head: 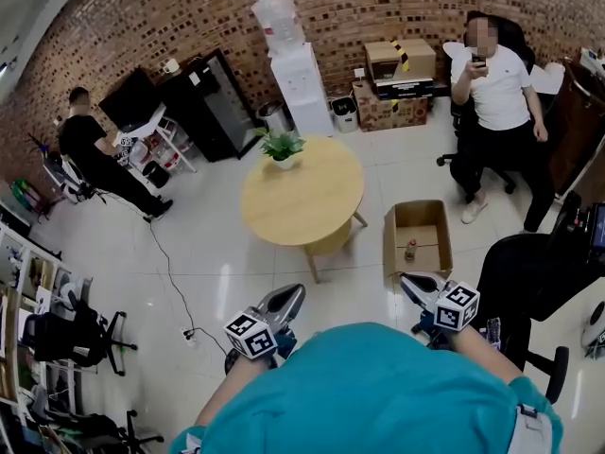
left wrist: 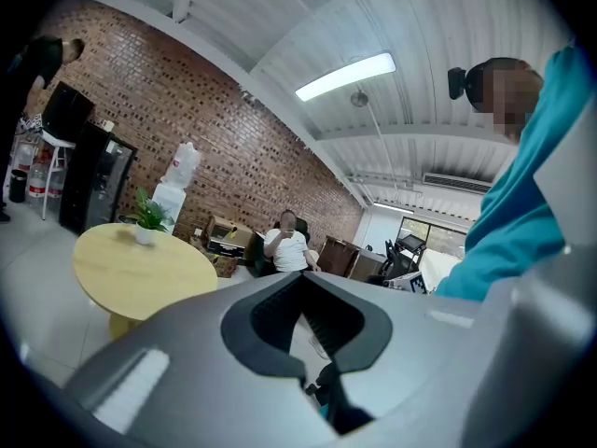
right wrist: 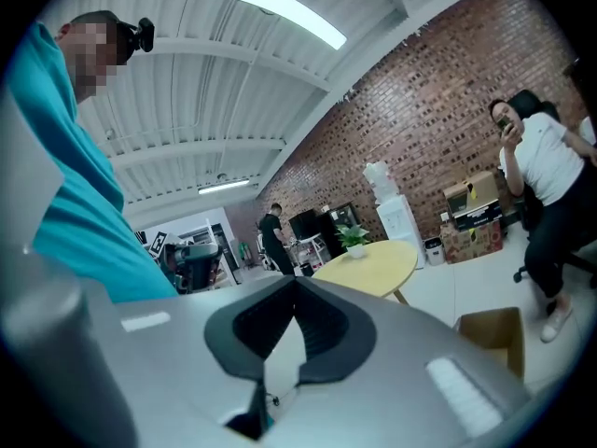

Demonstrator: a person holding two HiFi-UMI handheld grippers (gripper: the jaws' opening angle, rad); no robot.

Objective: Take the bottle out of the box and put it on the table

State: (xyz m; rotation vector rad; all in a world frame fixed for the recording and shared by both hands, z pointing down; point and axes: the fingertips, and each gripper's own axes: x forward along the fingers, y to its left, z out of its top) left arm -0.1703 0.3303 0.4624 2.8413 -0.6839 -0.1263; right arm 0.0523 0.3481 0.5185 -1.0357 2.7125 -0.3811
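Observation:
A small bottle (head: 410, 250) with a red label stands inside an open cardboard box (head: 397, 244) on the floor, just right of the round yellow table (head: 312, 206). The right gripper view shows the box (right wrist: 494, 332) low at the right and the table (right wrist: 373, 261) beyond; the bottle is hidden there. My left gripper (head: 291, 293) and right gripper (head: 406, 280) are held close to my body, well short of the box. Both point roughly level. The left gripper (left wrist: 300, 278) and right gripper (right wrist: 297, 280) are shut with nothing between their jaws.
A potted plant (head: 281, 147) sits on the table's far edge. A person in a white shirt (head: 492, 93) sits beyond the box. A black office chair (head: 529, 282) stands at my right. A water dispenser (head: 298, 83), stacked cartons (head: 397, 83) and another person (head: 95, 154) line the back.

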